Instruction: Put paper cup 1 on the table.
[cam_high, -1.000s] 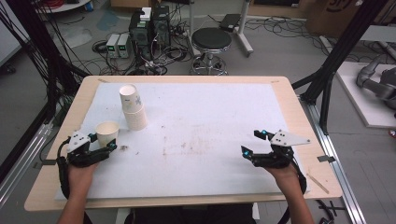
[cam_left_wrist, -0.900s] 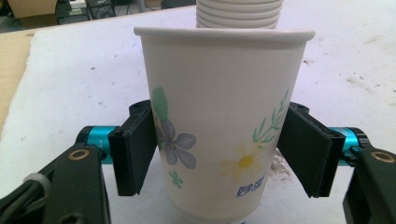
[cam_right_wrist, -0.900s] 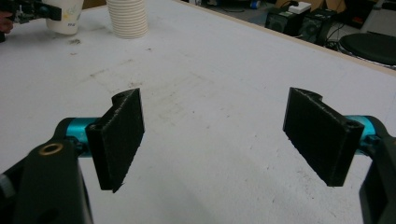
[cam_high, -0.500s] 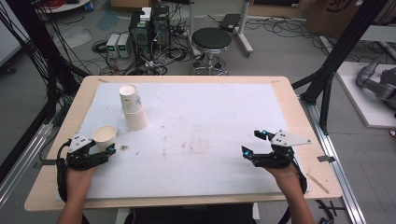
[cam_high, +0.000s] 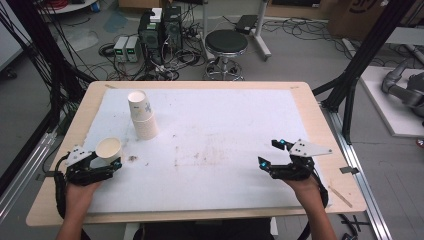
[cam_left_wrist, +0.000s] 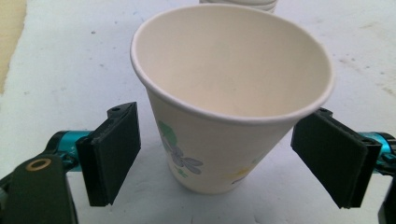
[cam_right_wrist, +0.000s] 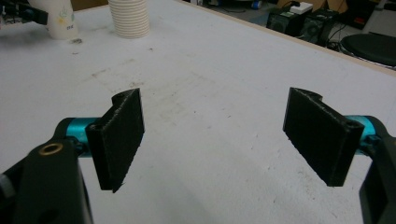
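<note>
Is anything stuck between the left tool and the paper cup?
No. The cup stands upright right between the left tool's pads, which have just been opening; only small gaps separate them, with nothing in between.

In the left gripper view the stack of paper cups (cam_left_wrist: 238, 3) is cut off by the top edge. The single paper cup (cam_left_wrist: 229, 98) hides the tabletop (cam_left_wrist: 70, 60) behind it.

The paper cup (cam_left_wrist: 224, 107) looks matt and smooth, the jaws' black pads (cam_left_wrist: 114, 151) rough, the counter (cam_high: 230, 145) covered in stained white sheet over wood.
</note>
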